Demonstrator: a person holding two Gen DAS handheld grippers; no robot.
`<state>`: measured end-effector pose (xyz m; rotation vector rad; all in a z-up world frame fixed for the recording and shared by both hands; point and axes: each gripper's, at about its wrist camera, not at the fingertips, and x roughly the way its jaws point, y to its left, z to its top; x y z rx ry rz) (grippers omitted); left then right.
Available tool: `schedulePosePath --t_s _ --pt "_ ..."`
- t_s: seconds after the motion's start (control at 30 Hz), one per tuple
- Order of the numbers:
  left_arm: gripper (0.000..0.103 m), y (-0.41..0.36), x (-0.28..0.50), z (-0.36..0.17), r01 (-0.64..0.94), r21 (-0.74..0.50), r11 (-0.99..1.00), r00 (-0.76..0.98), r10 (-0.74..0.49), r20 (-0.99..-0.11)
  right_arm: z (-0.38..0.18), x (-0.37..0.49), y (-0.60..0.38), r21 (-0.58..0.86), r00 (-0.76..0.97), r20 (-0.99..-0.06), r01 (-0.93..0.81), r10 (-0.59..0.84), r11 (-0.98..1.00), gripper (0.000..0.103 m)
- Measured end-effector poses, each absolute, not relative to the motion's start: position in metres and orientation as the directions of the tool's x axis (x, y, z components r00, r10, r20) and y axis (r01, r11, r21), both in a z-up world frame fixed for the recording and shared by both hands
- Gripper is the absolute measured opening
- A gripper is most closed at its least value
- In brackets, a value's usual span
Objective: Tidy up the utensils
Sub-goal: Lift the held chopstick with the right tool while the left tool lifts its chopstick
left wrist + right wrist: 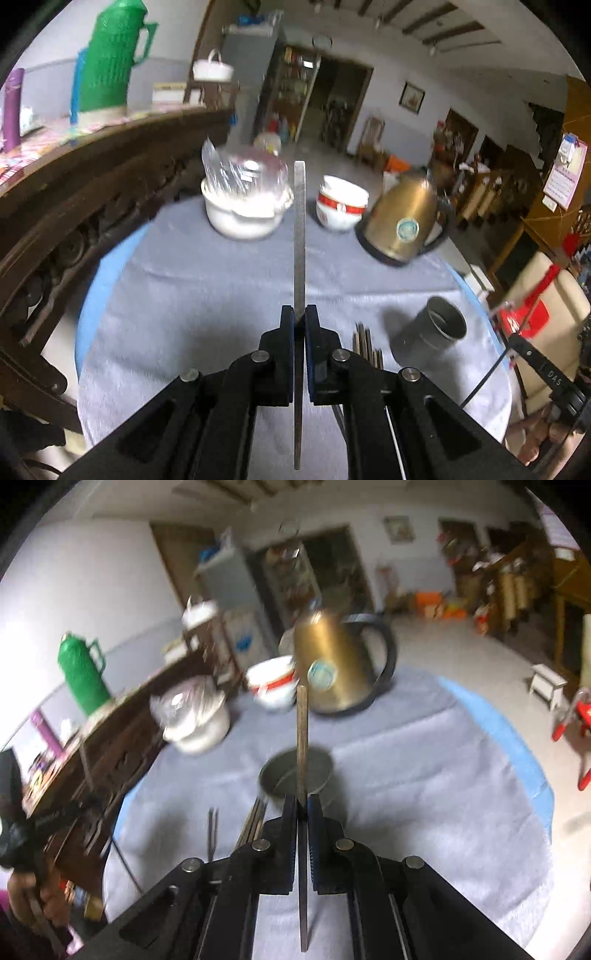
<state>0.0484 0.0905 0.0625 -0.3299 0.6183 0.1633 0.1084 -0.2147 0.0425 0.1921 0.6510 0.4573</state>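
Chopsticks are what both hands carry: the left gripper (299, 321) has its fingers clenched on one grey chopstick (299, 236) that sticks out ahead, above the grey cloth (207, 295) on the counter. Further left on that counter stands a white lidded pot (245, 210) with plastic wrap over it, then stacked red-banded bowls (341, 208), then a brass-coloured kettle (400, 221). A loose bundle of chopsticks (365, 343) lies on the cloth just beside the metal holder cup (434, 328), which stands open-mouthed to the right of the left gripper. The right gripper (303, 805) likewise has its fingers clamped on a brown chopstick (301, 738), whose tip crosses the cup's mouth in its own view. I judge the risk to be in the drop: each stick is pinched near one end and could pivot in the fingers, so a tip may catch the rim and tip the light cup. Two sticks arriving together could also clash over the narrow opening.
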Motion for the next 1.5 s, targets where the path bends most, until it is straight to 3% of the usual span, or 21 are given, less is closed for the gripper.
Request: schedulePosePath --t_s 0.13,0.27,0.8,1.23,1.5 --pt "0.005 0.089 0.051 0.049 -0.274 -0.231 0.934 0.828 0.106 -0.551 0.049 0.104 -0.210 0.252 0.786 -0.458 -0.334 0.416 0.908 0.006" --pt "0.005 0.090 0.044 0.048 -0.280 -0.214 0.936 0.829 0.124 -0.546 0.046 0.099 -0.206 0.189 0.809 -0.441 -0.340 0.389 0.921 0.006" --pt "0.005 0.074 -0.023 0.038 -0.261 -0.210 0.942 0.851 0.122 -0.511 0.053 0.056 -0.212 0.152 0.795 -0.439 -0.394 0.419 0.907 0.006" --pt "0.005 0.064 0.002 0.030 -0.290 -0.147 0.946 0.877 0.201 -0.438 0.055 0.049 -0.215 0.146 0.794 -0.443 -0.394 0.416 0.908 0.006" --pt "0.005 0.065 -0.039 0.042 -0.240 -0.213 0.947 0.869 0.112 -0.482 0.059 0.048 -0.217 0.154 0.787 -0.446 -0.401 0.426 0.903 0.006"
